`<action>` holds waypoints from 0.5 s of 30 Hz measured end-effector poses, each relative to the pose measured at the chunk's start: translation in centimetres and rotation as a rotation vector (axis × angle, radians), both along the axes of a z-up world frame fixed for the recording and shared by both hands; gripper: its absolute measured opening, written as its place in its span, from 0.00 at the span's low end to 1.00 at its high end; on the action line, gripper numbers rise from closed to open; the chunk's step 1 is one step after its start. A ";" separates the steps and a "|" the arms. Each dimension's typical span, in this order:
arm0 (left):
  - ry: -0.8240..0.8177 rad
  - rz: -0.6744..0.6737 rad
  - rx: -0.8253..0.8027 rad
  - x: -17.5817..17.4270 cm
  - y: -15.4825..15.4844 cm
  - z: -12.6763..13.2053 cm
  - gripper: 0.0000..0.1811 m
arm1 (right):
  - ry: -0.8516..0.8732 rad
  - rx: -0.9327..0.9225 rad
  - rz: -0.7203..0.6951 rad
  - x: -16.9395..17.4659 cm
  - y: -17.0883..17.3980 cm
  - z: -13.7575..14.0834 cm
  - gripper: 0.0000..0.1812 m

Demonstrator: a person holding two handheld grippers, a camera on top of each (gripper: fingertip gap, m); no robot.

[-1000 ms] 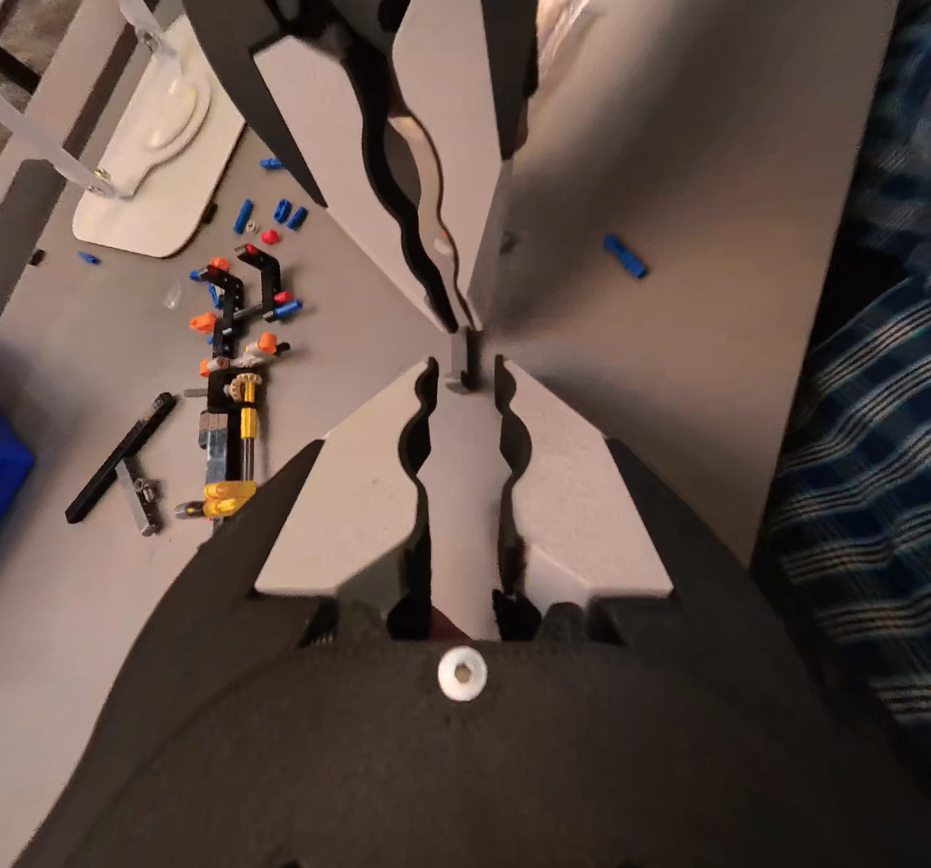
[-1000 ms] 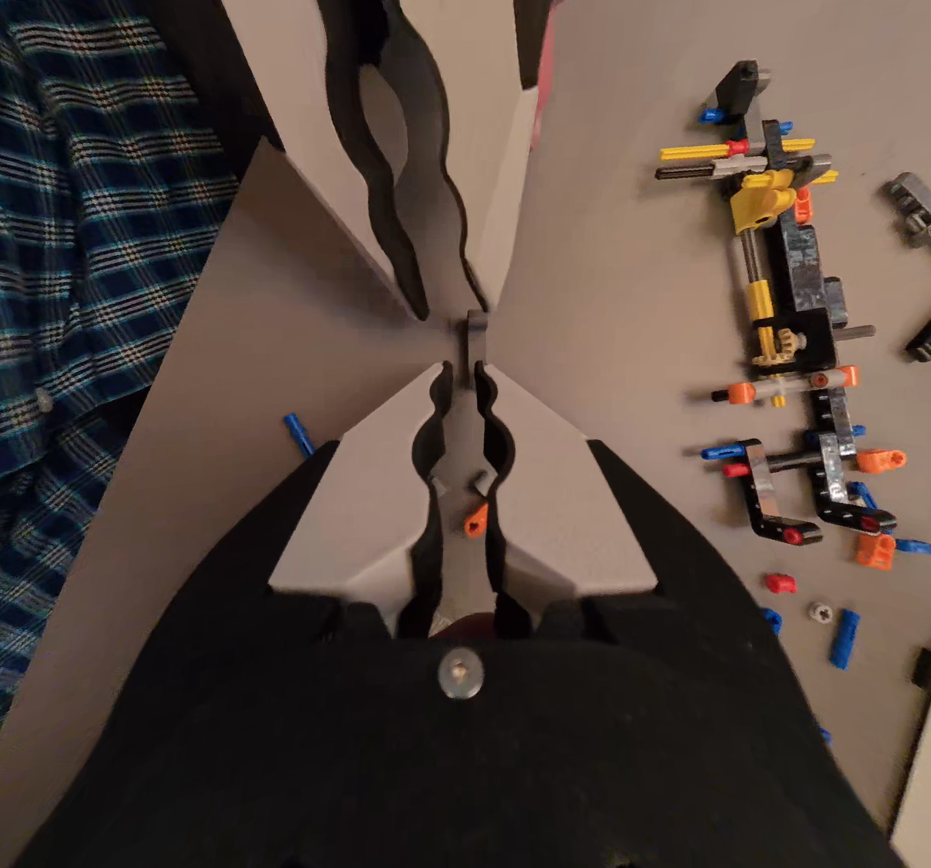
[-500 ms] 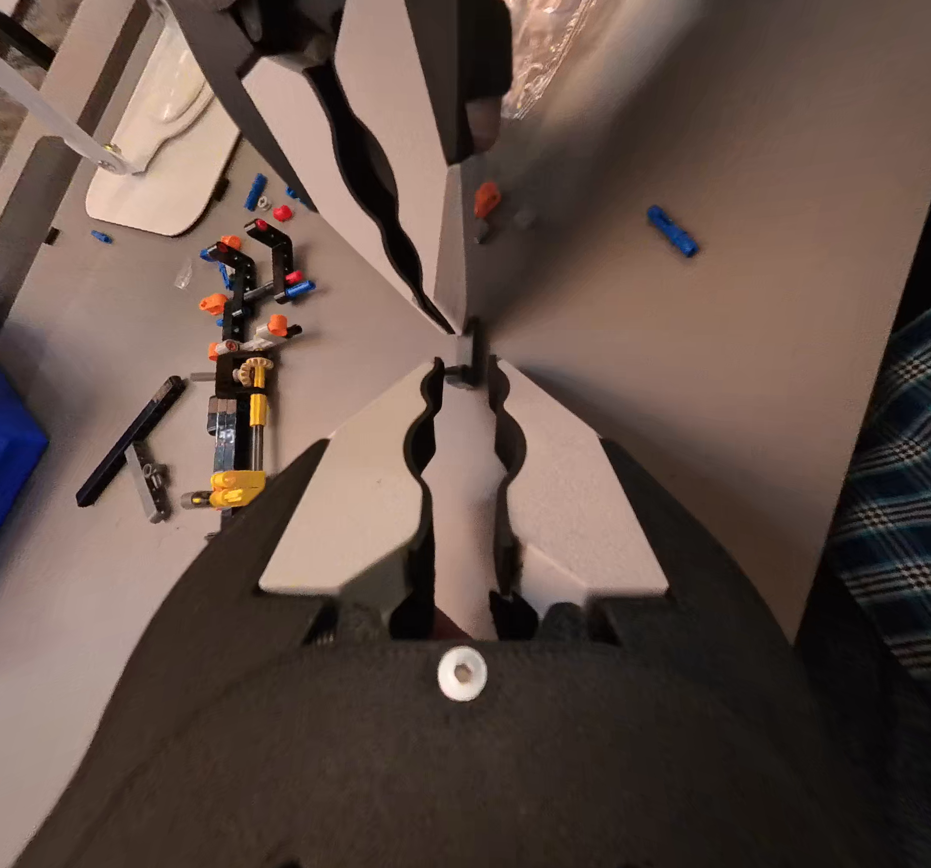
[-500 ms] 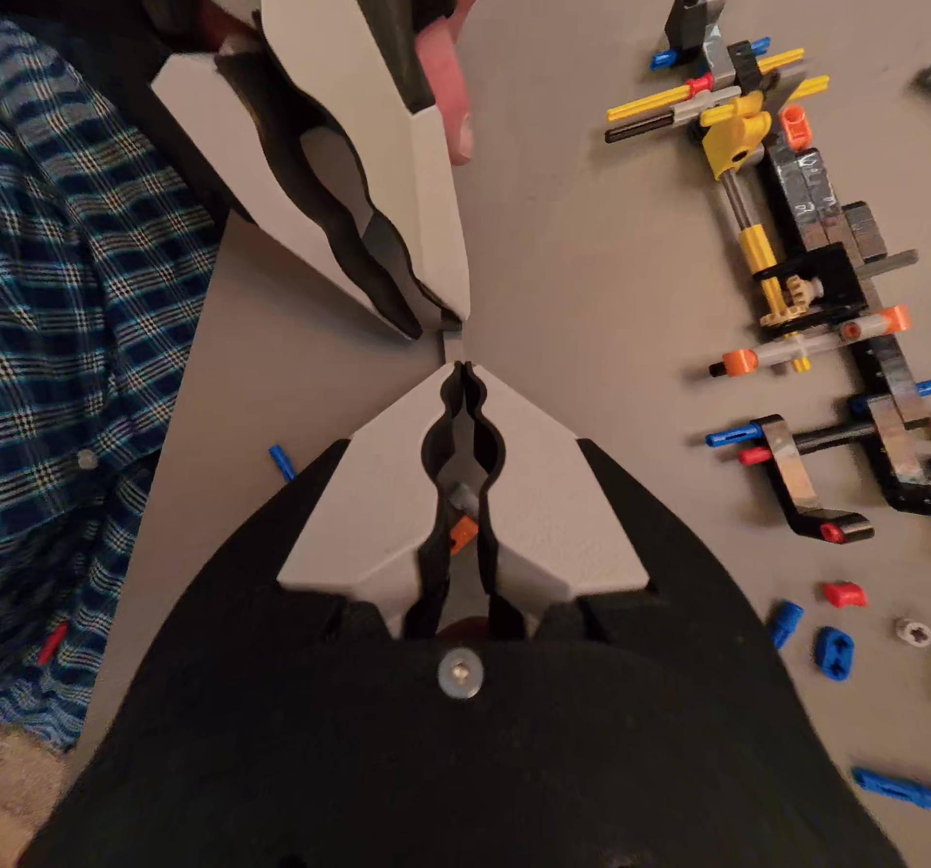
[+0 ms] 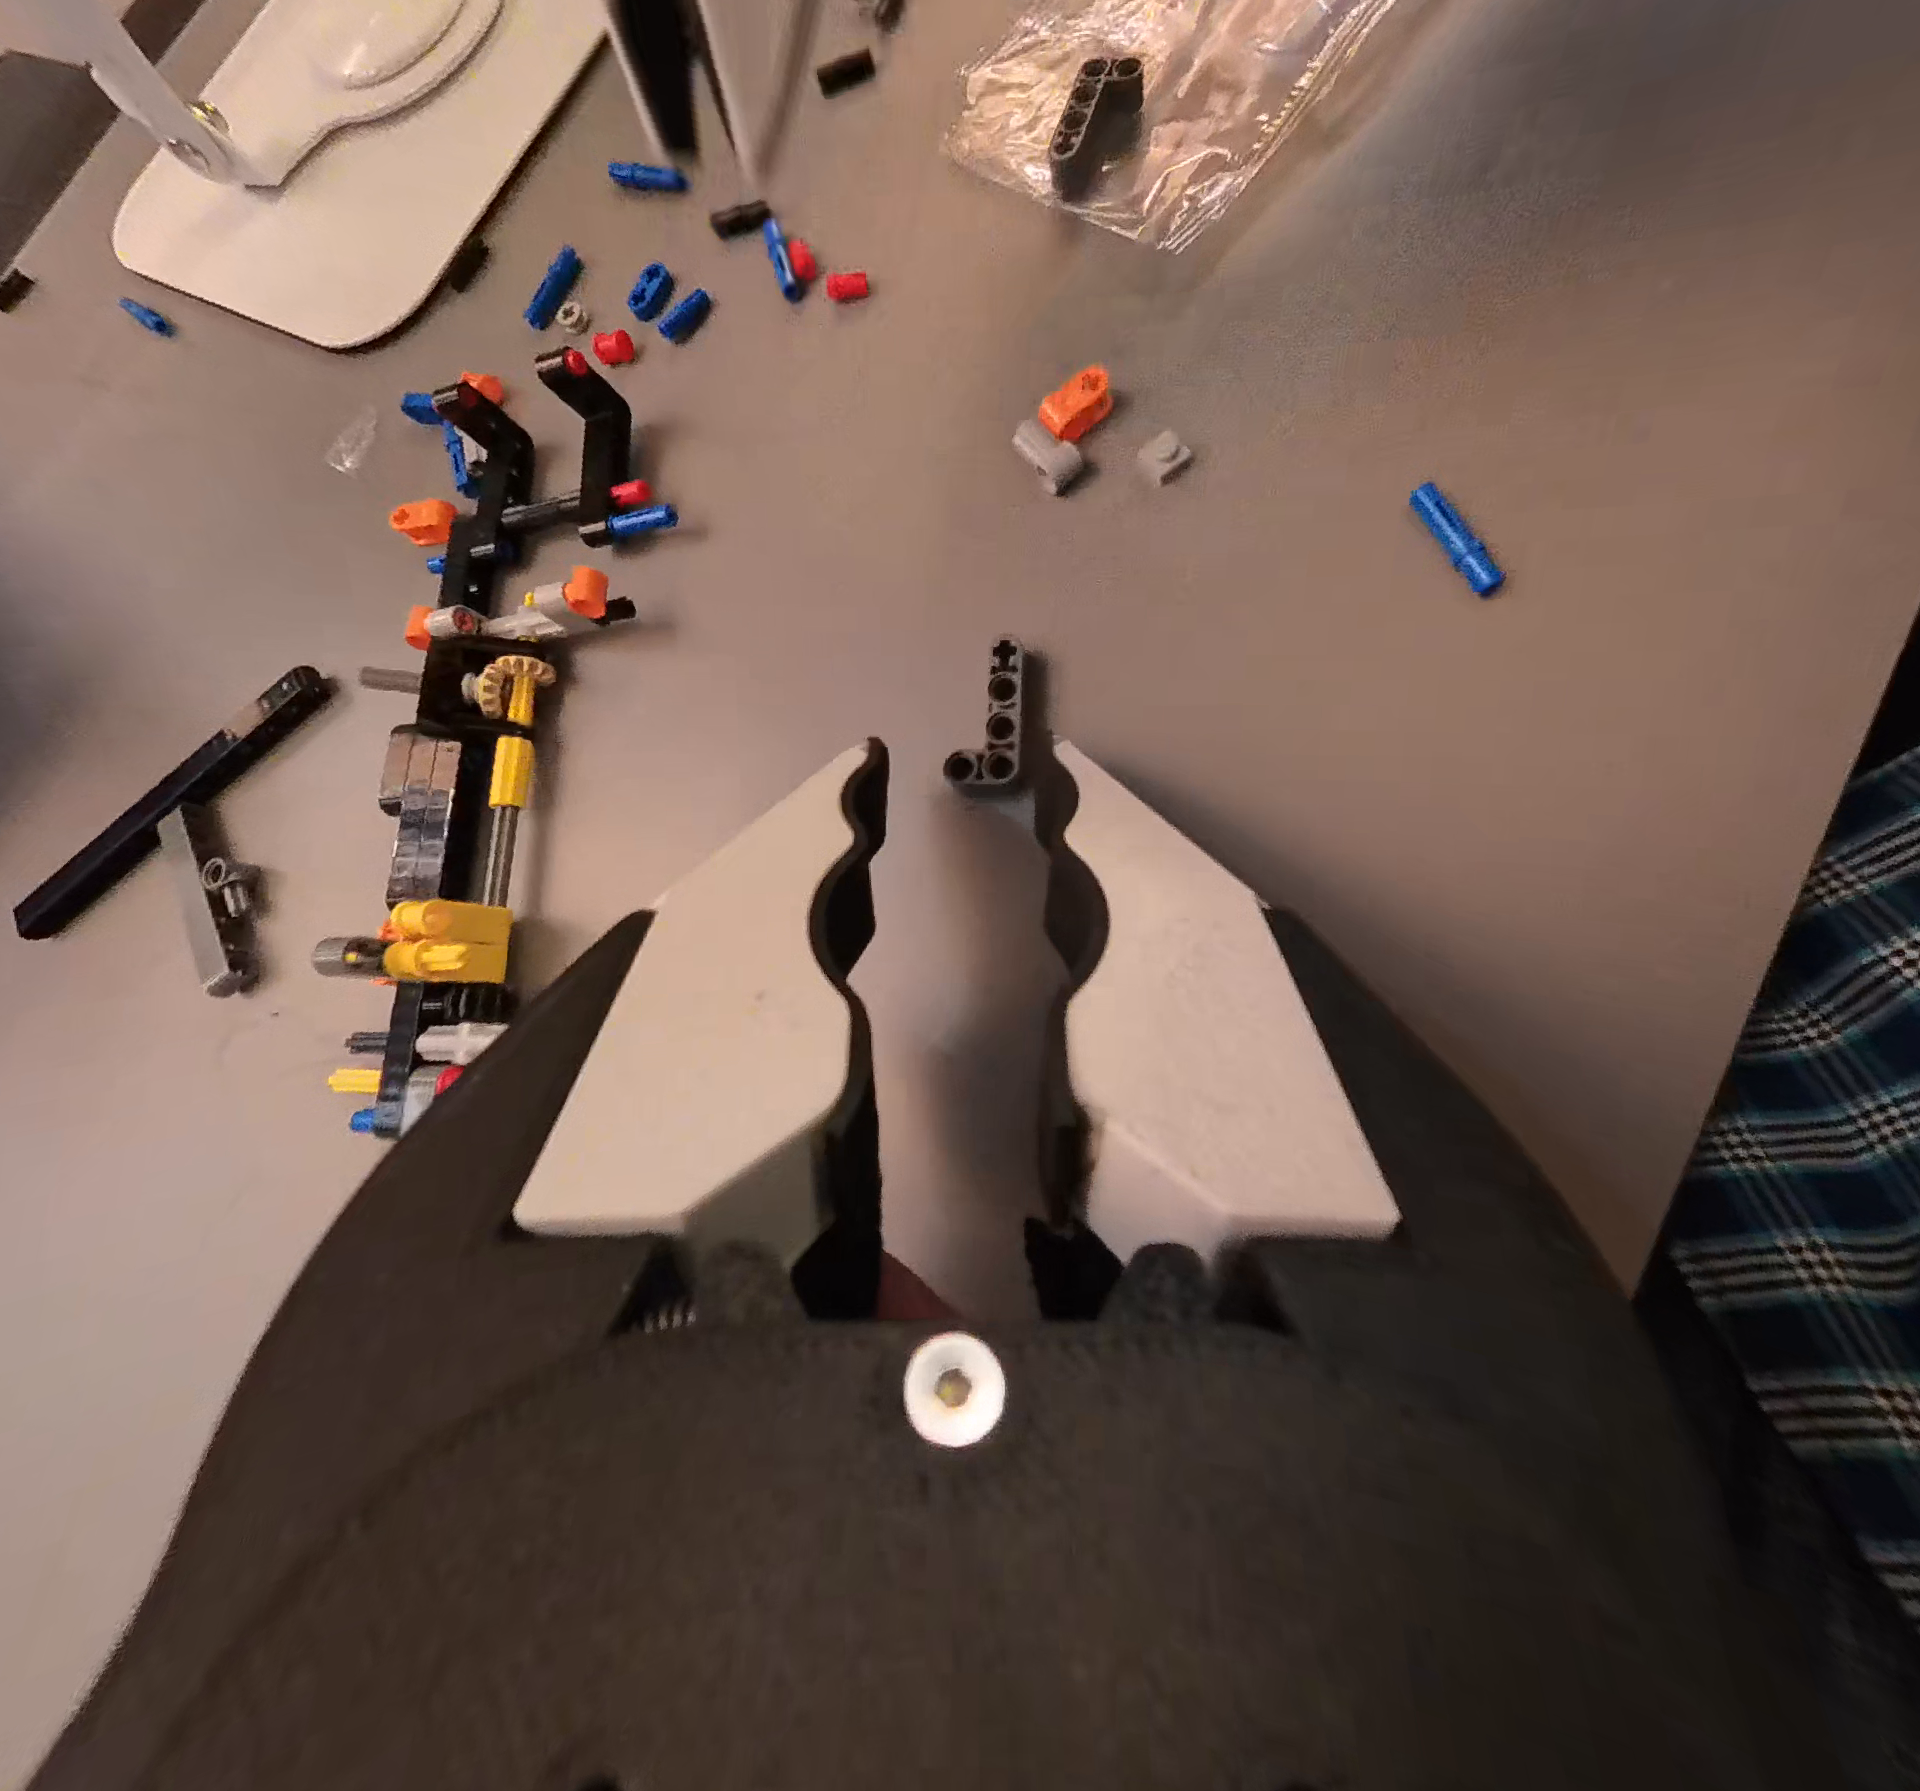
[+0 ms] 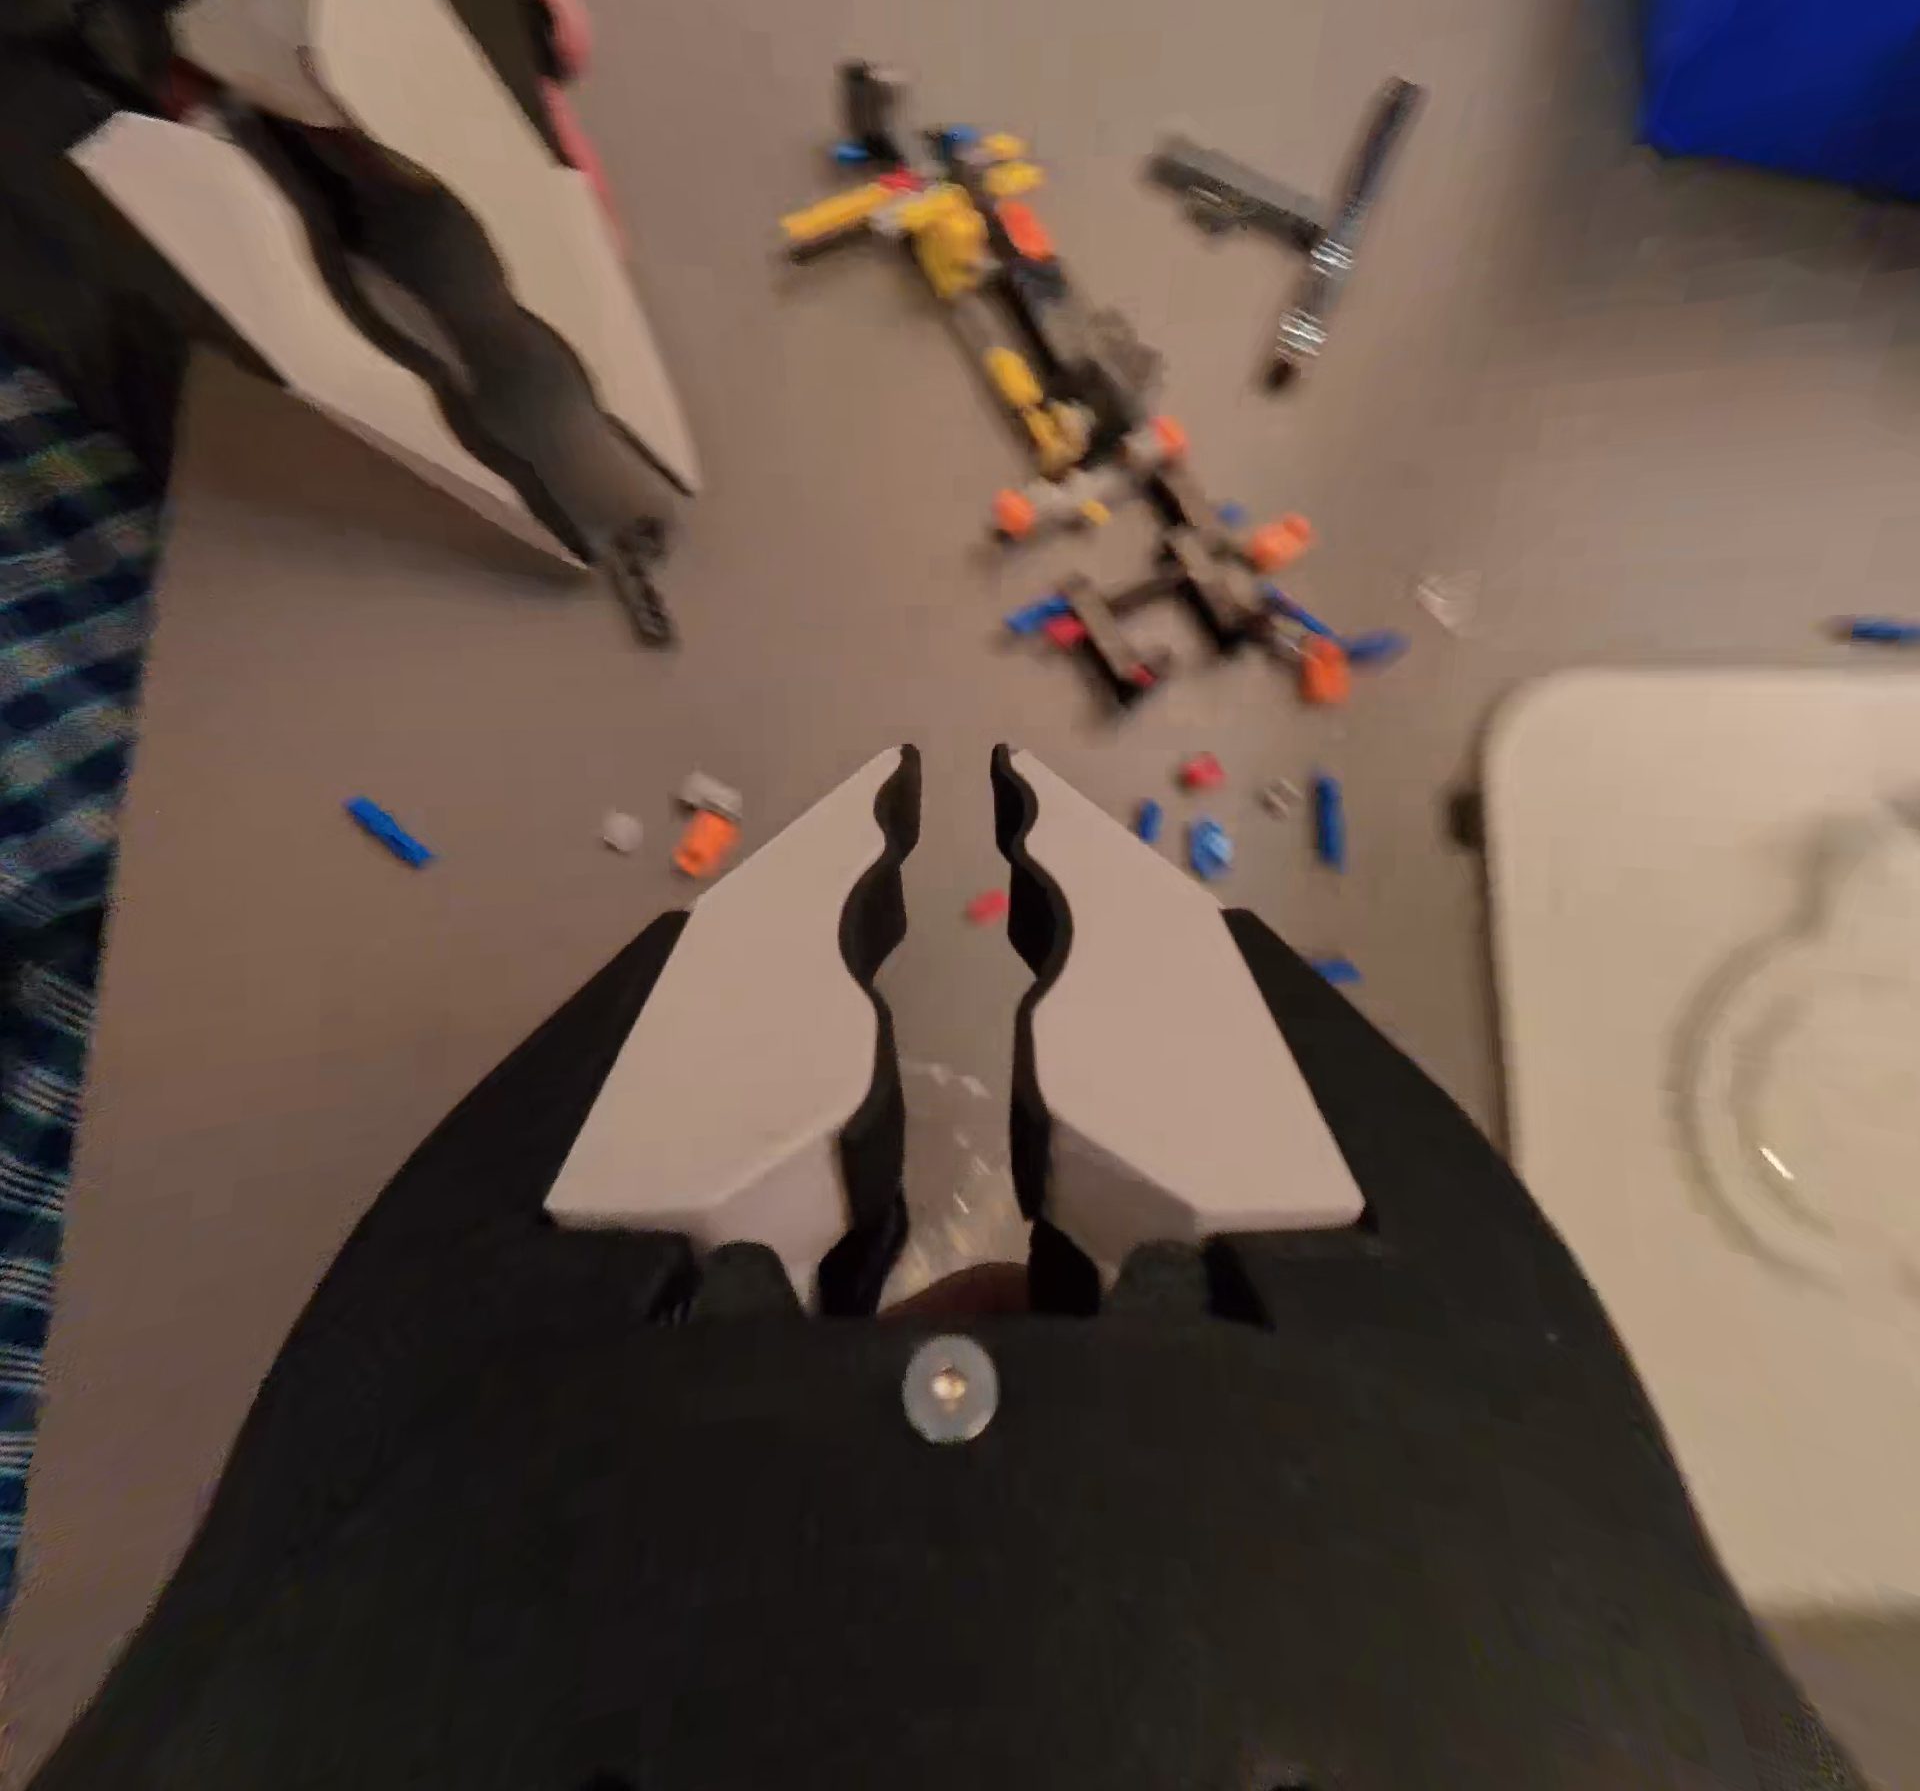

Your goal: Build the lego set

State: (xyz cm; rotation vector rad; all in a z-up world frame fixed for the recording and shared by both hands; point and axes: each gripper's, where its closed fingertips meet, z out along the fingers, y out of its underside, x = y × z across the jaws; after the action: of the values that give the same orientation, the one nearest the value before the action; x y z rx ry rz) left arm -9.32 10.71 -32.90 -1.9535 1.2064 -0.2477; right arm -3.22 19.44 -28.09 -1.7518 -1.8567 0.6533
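I read my left wrist view from its left edge: a white base plate (image 5: 312,183) sits far left at the top w/ a clear dome on it. Below it a long black beam (image 5: 171,796) lies diagonal, crossing a grey beam (image 5: 208,894). Next right is the part-built lego assembly (image 5: 468,754), black frame w/ yellow axle bits, a tan gear, orange connectors, running top to bottom on the grey table (image 5: 1299,754). Loose blue and red pins (image 5: 665,307) are scattered above it. Centre: my left gripper (image 5: 961,765), jaws apart, nothing pinched. The dark grey L-shaped beam (image 5: 995,728) lies just by the inner tip of the right-hand finger; can't tell if it touches. Further up, the right gripper's fingers poke in from the top edge. Right of centre: an orange connector (image 5: 1077,401) touching a grey one, a small grey piece near them, a clear plastic bag (image 5: 1195,58) w/ a black beam on it, and a lone blue pin (image 5: 1455,536) well apart.

Right wrist view is blurred. Far left a blue plaid sleeve, then the left gripper w/ the L beam at its tips. My right gripper (image 6: 954,765) is centre, jaws slightly parted, empty, above the table. Assembly beyond it, base plate at right.
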 end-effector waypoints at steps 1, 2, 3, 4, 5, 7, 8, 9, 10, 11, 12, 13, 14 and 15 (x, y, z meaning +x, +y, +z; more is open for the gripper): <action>0.007 0.003 -0.006 0.1 0.1 -0.2 0.14 | -0.012 0.023 -0.036 1.1 1.4 0.1 0.07; 0.014 0.000 -0.015 0.2 0.1 -0.5 0.14 | -0.029 0.043 -0.065 2.0 2.6 0.1 0.07; 0.020 -0.004 -0.022 0.3 0.0 -0.7 0.14 | -0.046 0.056 -0.085 2.6 3.5 -0.1 0.07; 0.021 -0.007 -0.021 0.5 0.0 -0.7 0.14 | -0.055 0.063 -0.090 2.9 4.2 -0.4 0.08; 0.017 -0.009 -0.029 0.7 -0.2 -0.8 0.12 | -0.065 0.070 -0.091 3.0 4.6 -0.7 0.08; 0.016 0.003 -0.042 0.7 -0.2 -0.8 0.12 | -0.117 0.109 -0.082 3.0 5.6 -2.0 0.08; 0.017 0.003 -0.042 0.8 -0.3 -0.8 0.13 | -0.132 0.129 -0.070 2.8 5.9 -2.5 0.08; 0.014 0.001 -0.041 0.8 -0.3 -0.7 0.15 | -0.133 0.137 -0.063 2.4 6.1 -2.8 0.08; 0.008 0.005 -0.044 0.9 -0.4 -0.6 0.16 | -0.133 0.141 -0.065 2.0 6.5 -3.0 0.08; -0.001 0.010 -0.048 0.9 -0.4 -0.5 0.16 | -0.139 0.147 -0.068 1.7 7.0 -3.3 0.08; -0.006 0.013 -0.049 0.9 -0.4 -0.4 0.17 | -0.144 0.152 -0.065 1.5 7.5 -3.5 0.08; -0.006 0.016 -0.047 0.8 -0.4 -0.3 0.17 | -0.143 0.150 -0.067 1.3 8.0 -3.7 0.08; -0.003 0.018 -0.045 0.7 -0.3 -0.2 0.17 | -0.139 0.145 -0.071 1.0 8.4 -3.9 0.07; -0.002 0.020 -0.045 0.6 -0.3 -0.2 0.17 | -0.139 0.142 -0.072 0.8 8.8 -4.1 0.07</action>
State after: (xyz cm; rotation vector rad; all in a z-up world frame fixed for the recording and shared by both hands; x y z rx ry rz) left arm -8.71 10.43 -33.11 -2.0028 1.1891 -0.2682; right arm -2.43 28.22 -32.15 -1.8009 -1.8712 0.3707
